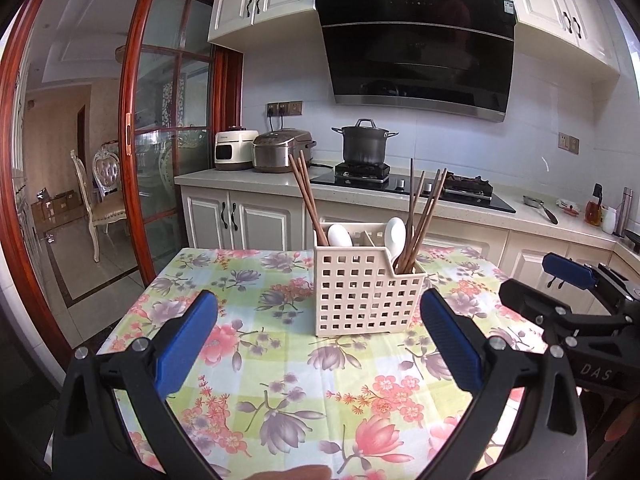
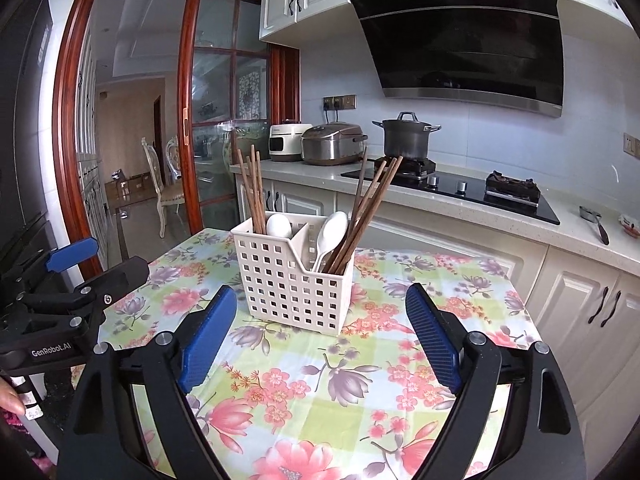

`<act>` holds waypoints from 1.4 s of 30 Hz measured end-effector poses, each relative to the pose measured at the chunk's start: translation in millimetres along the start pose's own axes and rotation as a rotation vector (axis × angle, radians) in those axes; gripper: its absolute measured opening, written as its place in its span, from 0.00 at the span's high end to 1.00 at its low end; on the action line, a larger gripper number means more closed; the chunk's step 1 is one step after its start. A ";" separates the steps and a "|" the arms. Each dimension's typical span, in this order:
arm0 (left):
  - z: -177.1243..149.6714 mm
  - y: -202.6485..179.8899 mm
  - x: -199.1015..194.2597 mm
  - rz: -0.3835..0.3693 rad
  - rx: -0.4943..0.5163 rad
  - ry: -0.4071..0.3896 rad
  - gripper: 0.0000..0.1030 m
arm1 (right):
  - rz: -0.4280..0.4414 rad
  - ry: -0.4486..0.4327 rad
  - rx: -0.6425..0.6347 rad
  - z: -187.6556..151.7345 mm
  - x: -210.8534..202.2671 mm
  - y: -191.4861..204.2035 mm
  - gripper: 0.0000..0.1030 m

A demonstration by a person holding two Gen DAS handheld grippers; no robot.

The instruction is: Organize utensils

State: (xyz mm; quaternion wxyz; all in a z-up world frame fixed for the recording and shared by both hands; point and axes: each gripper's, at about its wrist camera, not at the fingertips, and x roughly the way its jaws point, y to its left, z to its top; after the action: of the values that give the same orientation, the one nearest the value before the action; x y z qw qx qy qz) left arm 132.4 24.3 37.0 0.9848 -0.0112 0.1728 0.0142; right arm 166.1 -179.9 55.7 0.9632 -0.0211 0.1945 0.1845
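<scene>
A cream perforated utensil holder (image 1: 362, 292) is seen standing upright on the floral tablecloth (image 1: 256, 364), divided into compartments. In its left compartment a bundle of wooden chopsticks (image 1: 305, 196) is held leaning left beside a white spoon (image 1: 339, 236). In its right compartment a second white spoon (image 1: 396, 236) and more chopsticks (image 1: 424, 216) are kept, fanned to the right. The left gripper (image 1: 318, 344) is held wide open with nothing between its blue pads, just short of the holder. The right gripper (image 2: 320, 340) is likewise spread wide and empty, near the holder without touching it.
</scene>
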 end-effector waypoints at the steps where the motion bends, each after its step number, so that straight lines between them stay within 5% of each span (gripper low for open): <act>1: -0.3 0.4 -0.1 0.000 0.000 0.002 0.05 | -0.001 -0.001 0.000 0.3 -0.2 0.1 0.21; 42: -4.2 -1.3 -3.4 -0.018 0.002 0.025 0.05 | -0.008 0.001 0.013 0.1 -1.0 -3.9 0.18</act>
State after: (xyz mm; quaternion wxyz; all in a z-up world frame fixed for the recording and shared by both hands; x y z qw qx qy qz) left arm 127.8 22.7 34.2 0.9827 -0.0120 0.1848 0.0049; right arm 166.7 -183.9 56.1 0.9640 -0.0158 0.1960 0.1792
